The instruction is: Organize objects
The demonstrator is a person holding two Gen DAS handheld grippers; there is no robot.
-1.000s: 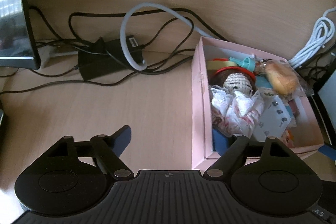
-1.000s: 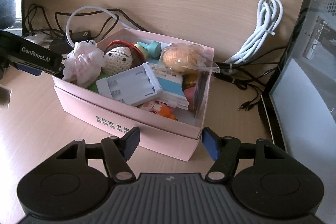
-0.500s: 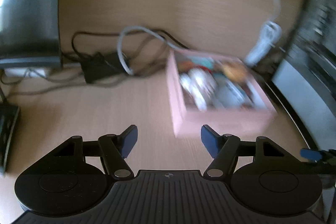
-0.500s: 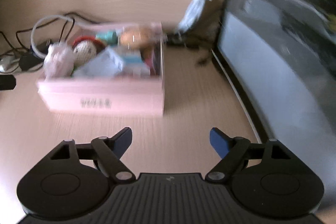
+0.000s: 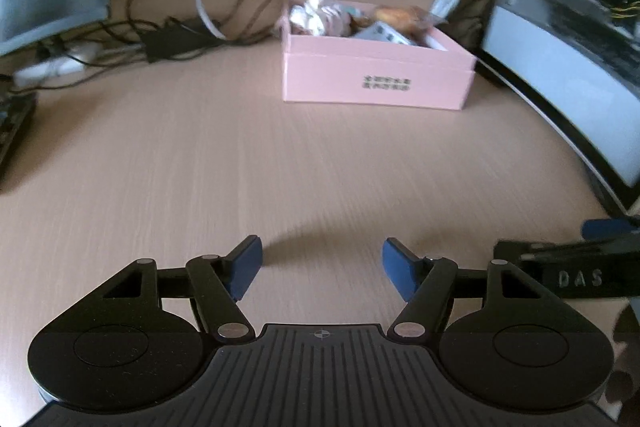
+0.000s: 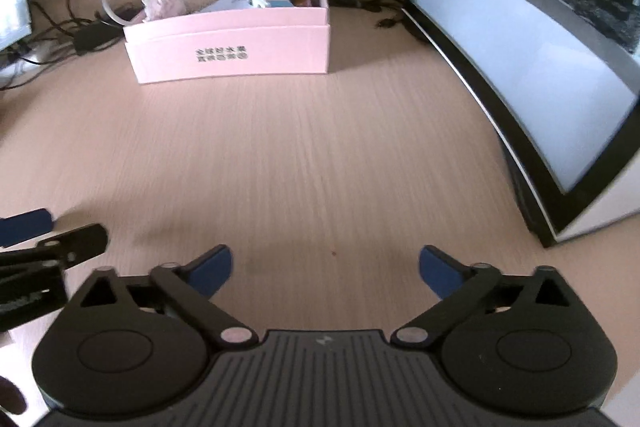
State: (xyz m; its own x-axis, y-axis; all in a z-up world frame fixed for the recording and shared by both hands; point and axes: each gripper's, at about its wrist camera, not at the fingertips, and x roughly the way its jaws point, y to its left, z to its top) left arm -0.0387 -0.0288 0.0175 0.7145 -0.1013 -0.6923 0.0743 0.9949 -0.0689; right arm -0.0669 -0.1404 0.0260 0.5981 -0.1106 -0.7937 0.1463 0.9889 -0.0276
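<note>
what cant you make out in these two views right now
- Print on the pink box: too small and blurred in both views.
- Lower contents of the box: hidden by its front wall.
- Monitor: cut off by the right edge.
- Cables behind the box: blurred in the left wrist view.

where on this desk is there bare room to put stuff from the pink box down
The widest bare patch is the wood desk between the pink box and both open tools, bordered on the right by the curved monitor. Left of the box it is crowded with the tangled cables. The box itself is packed full.
</note>
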